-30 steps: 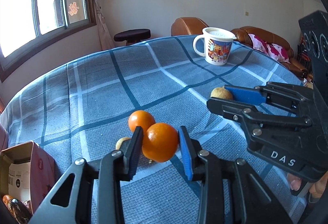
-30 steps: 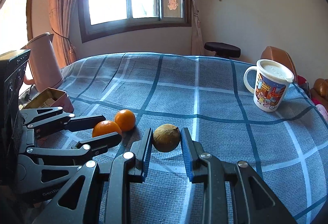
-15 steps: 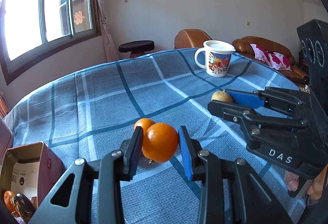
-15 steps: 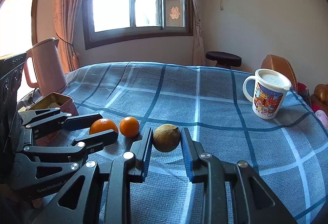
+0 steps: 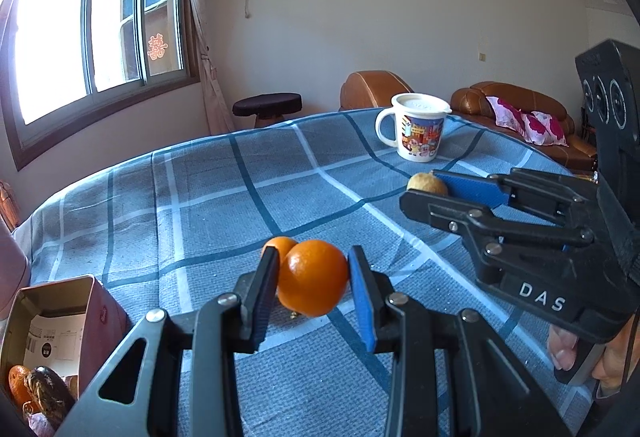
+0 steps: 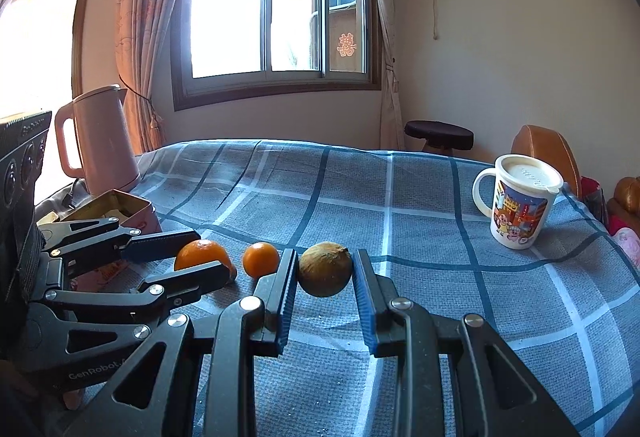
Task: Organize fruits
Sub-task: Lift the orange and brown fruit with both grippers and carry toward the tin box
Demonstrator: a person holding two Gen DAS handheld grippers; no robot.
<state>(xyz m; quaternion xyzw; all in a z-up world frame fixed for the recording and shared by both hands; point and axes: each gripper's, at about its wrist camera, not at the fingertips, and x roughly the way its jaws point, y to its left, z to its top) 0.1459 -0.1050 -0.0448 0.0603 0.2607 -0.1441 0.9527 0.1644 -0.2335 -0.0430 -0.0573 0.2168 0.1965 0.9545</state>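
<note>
Round bright-orange fruit [image 5: 313,278] gripped between the blue pads of the left gripper [image 5: 313,291], lifted clear of the blue plaid tablecloth [image 5: 200,205]; pads press both its sides. Second, smaller round orange fruit [image 5: 280,245] sits on the cloth just behind the held orange, partly hidden by it.

Right gripper [image 6: 325,291] clenched on a round brownish rough-skinned fruit [image 6: 325,269], also raised off the cloth. In the right wrist view, this brown fruit is to the right of the small orange [image 6: 261,259], with the held orange [image 6: 202,255] further left of that.

Open pinkish metal box [image 5: 60,321] stands left of the held orange, at the cloth's near-left edge; paper and dark items inside, contents hard to make out. White lidded mug with cartoon print [image 5: 418,131] well beyond the held orange, far right on the cloth. Pink kettle [image 6: 98,139] behind the box. Fingers of a hand [image 5: 568,351] on the right gripper's handle.
</note>
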